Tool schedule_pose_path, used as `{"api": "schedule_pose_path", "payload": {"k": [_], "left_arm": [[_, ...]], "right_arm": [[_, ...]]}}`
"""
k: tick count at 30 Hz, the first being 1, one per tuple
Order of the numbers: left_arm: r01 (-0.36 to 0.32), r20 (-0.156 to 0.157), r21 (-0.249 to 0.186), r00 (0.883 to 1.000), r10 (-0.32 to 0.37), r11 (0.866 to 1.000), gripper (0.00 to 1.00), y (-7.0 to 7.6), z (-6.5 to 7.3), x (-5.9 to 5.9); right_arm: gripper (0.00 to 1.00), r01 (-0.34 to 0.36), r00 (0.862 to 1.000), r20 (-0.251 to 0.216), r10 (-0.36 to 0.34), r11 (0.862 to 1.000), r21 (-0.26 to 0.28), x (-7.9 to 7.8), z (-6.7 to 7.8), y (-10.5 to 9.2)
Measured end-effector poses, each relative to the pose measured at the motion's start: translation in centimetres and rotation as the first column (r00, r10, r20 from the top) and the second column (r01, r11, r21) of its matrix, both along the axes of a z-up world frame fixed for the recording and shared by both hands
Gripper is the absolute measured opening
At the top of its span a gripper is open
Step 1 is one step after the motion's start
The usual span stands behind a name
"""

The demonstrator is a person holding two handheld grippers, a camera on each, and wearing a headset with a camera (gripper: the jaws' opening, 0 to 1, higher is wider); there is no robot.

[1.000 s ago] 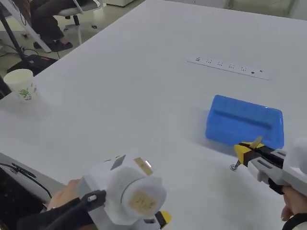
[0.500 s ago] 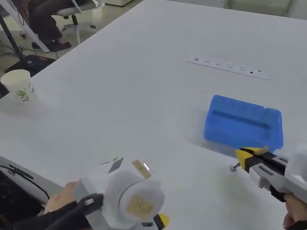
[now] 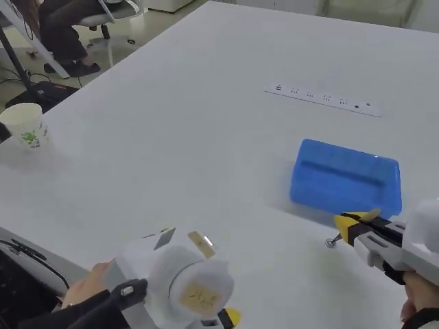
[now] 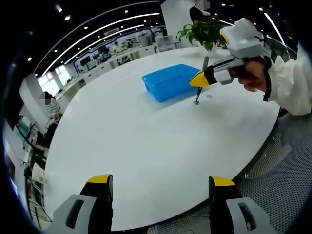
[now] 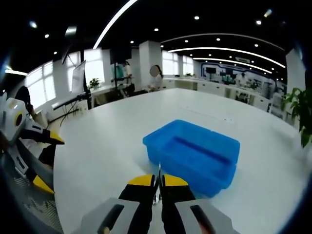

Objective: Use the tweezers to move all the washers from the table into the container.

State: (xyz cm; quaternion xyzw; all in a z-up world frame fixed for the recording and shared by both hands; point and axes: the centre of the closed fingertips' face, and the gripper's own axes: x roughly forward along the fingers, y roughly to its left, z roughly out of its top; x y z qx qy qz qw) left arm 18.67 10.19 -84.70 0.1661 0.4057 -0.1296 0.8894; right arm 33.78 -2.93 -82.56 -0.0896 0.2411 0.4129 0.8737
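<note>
A blue container (image 3: 346, 179) stands on the white table (image 3: 192, 137), open side up. Just in front of it my right gripper (image 3: 348, 223) is shut on metal tweezers (image 3: 336, 236), whose tip rests on the table beside the container's near wall. A small washer (image 4: 209, 96) lies on the table close to that tip. In the right gripper view the gripper (image 5: 157, 183) has its jaws pressed together on the tweezers, with the container (image 5: 195, 151) right ahead. My left gripper (image 4: 158, 187) is open and holds nothing, near the table's front edge, where the head view shows it (image 3: 185, 281) too.
A white power strip (image 3: 322, 99) lies beyond the container. A paper cup (image 3: 24, 125) stands at the far left of the table. Off the table's left corner a person (image 3: 58, 27) sits on a chair. Bare tabletop stretches between the two grippers.
The right gripper has dipped slightly, so the tweezers' back end stands lower above the jaws; their tip stays on the table. The left gripper has barely moved. The head camera has shifted a little.
</note>
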Motion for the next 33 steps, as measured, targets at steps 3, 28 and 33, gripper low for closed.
{"api": "schedule_pose_path", "payload": {"k": [3,28,33], "left_arm": [[-0.002,0.002,-0.001,1.000,0.002,1.000,0.82,0.0,0.0,0.0],[0.000,0.024,-0.016,1.000,0.000,1.000,0.82,-0.2,0.6,0.1],[0.003,0.027,-0.012,1.000,-0.003,1.000,0.82,-0.1,0.6,0.1]], "right_arm": [[0.01,0.001,1.000,-0.007,-0.001,1.000,-0.002,0.0,0.0,0.0],[0.01,-0.002,1.000,0.020,0.001,0.999,0.041,-0.1,5.2,-0.7],[0.01,-0.013,0.999,0.030,0.012,0.999,0.043,-0.3,6.1,-0.8]]}}
